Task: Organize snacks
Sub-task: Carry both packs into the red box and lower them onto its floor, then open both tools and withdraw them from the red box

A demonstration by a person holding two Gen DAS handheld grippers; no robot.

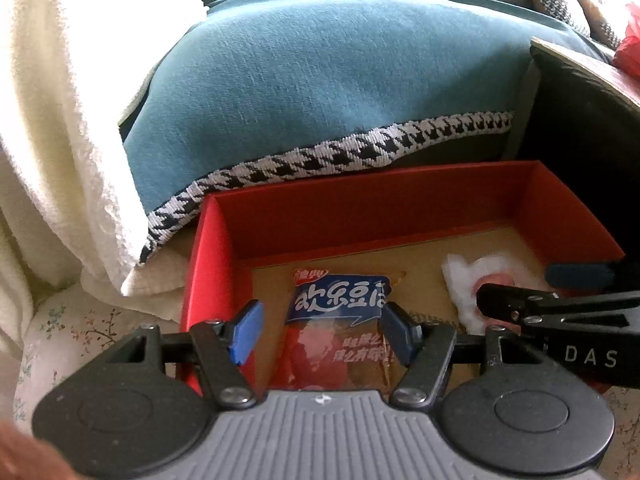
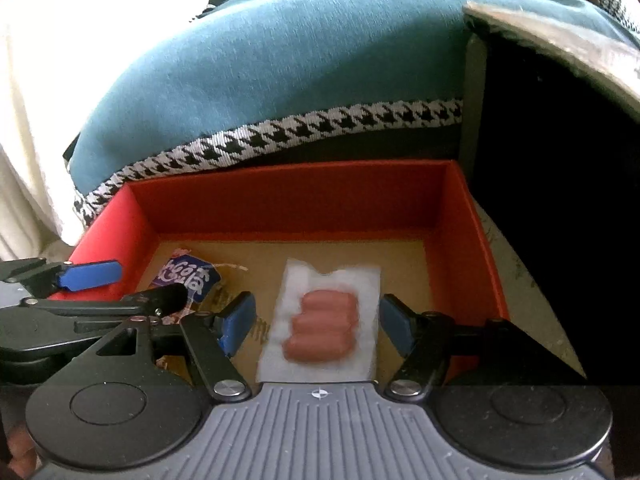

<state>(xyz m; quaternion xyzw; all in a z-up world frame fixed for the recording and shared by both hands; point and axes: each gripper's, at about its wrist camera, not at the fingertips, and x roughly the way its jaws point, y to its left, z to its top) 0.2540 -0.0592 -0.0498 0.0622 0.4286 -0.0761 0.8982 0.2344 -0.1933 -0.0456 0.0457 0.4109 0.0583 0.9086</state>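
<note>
A red box (image 1: 360,216) with a brown floor holds two snacks. A blue and red snack packet (image 1: 340,328) lies on the box floor between the open fingers of my left gripper (image 1: 322,332). A white pack of small sausages (image 2: 324,324) lies on the box floor between the open fingers of my right gripper (image 2: 318,324). The sausage pack (image 1: 472,280) also shows in the left wrist view, partly hidden by my right gripper (image 1: 536,292). The blue packet (image 2: 188,278) and my left gripper (image 2: 104,292) show at the left of the right wrist view. Neither gripper holds anything.
A teal cushion (image 1: 320,80) with houndstooth trim lies behind the red box (image 2: 296,200). A cream blanket (image 1: 52,120) is at the left. A dark piece of furniture (image 2: 560,200) stands right of the box. Floral fabric (image 1: 80,328) lies beneath.
</note>
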